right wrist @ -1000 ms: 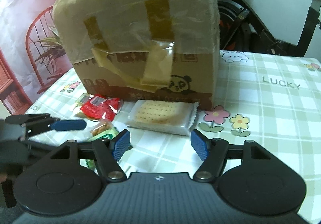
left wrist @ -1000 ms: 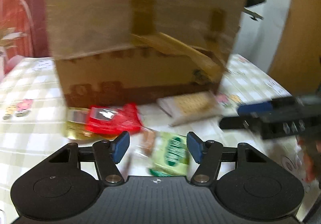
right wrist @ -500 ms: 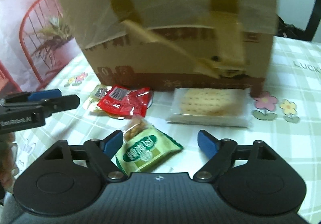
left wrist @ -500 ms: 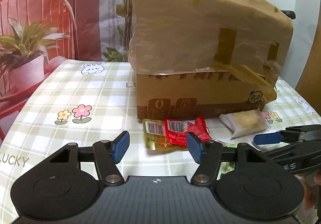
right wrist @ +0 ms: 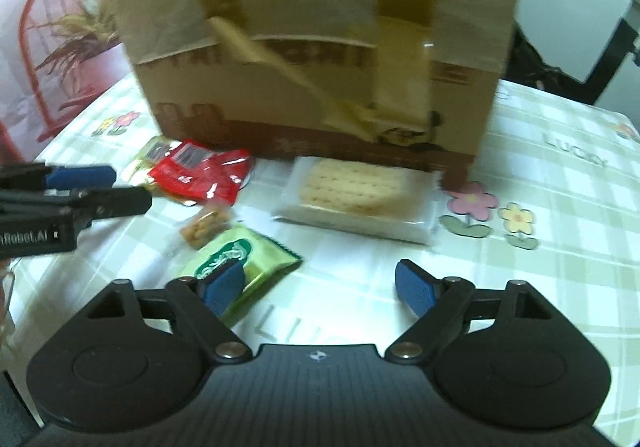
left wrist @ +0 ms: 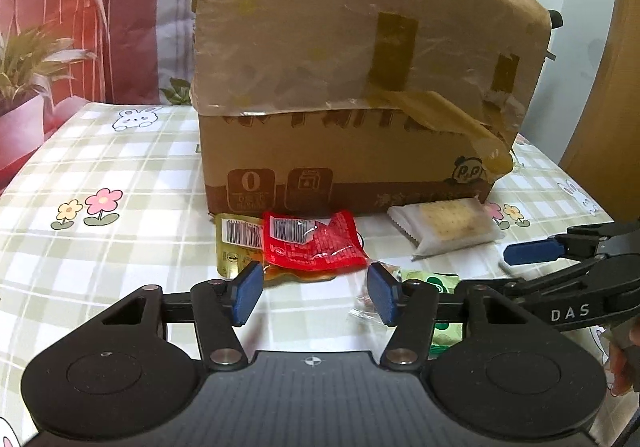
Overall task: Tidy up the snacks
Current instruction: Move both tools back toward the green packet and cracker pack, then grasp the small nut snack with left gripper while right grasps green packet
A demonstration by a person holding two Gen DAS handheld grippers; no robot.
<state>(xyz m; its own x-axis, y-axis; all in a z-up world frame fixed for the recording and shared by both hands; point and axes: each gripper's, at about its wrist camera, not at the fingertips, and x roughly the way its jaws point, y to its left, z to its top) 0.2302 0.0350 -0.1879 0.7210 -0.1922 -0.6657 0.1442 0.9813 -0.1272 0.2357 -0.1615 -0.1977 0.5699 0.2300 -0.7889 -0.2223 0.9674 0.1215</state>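
I see my left gripper [left wrist: 314,293] spread wide and empty, low over the desk [left wrist: 120,247] just short of the red packet [left wrist: 316,239], which overlaps a yellow packet [left wrist: 236,243] beside the cardboard box [left wrist: 348,87]. My right gripper [right wrist: 320,289] is also wide apart, holding nothing, its left finger over the green packet [right wrist: 256,255]; the cracker pack [right wrist: 356,203] lies ahead.

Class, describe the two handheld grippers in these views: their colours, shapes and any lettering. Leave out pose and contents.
Both grippers are matte black, with a ribbed central body, two round housings and silver pivot screws. The left gripper and the right gripper each end in jaws with blue pads. Seen from the side, the right gripper shows white "DAS" lettering, and the left a white label ending "Robot.AI". No cables show.
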